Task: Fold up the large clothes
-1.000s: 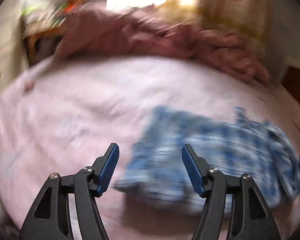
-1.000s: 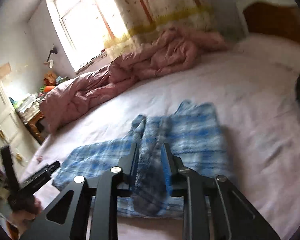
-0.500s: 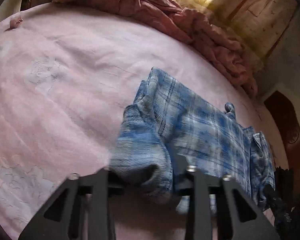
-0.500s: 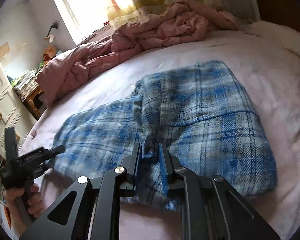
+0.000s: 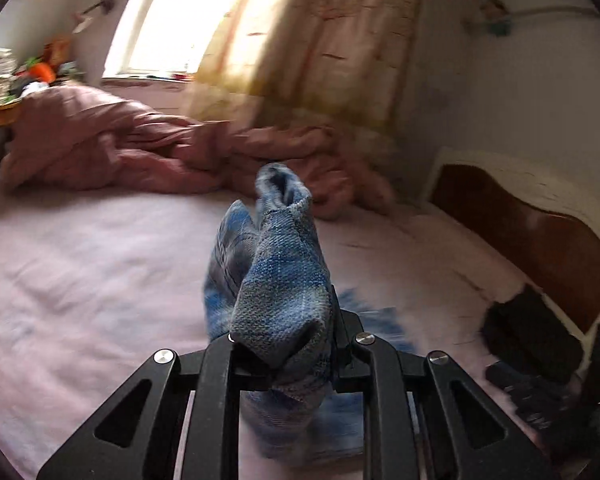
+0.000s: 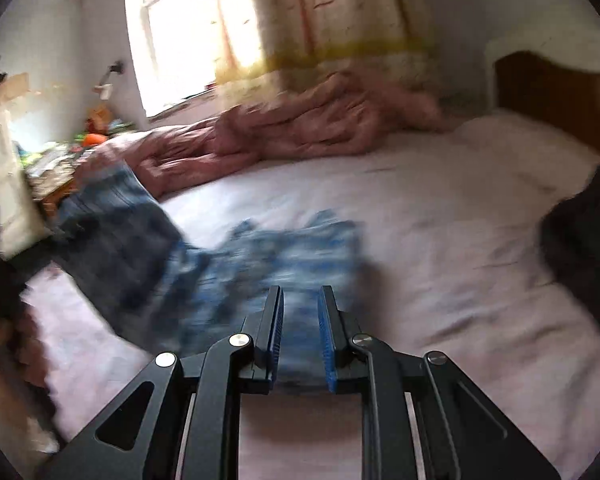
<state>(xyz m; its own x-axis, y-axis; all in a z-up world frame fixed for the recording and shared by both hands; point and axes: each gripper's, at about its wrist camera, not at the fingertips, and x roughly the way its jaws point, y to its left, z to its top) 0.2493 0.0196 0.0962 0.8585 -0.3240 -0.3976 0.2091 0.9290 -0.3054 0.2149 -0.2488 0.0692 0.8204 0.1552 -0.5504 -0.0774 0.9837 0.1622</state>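
Note:
A blue plaid shirt (image 6: 268,256) lies on the pink bed sheet (image 6: 420,216), blurred by motion. My left gripper (image 5: 284,344) is shut on a bunched edge of the shirt (image 5: 276,280) and holds it lifted above the bed; that raised part hangs at the left of the right wrist view (image 6: 116,232). My right gripper (image 6: 300,332) stands just above the shirt's near edge, its jaws a narrow gap apart with nothing between them.
A crumpled pink duvet (image 5: 140,148) lies along the far side of the bed under a bright window (image 6: 180,40) and curtain. A wooden headboard (image 5: 540,240) stands at the right, with a dark item (image 6: 580,240) before it. A cluttered table (image 6: 56,160) stands at far left.
My left gripper closed on the shirt's edge and lifted it off the bed. My right gripper let go of the shirt's fold and drew back slightly.

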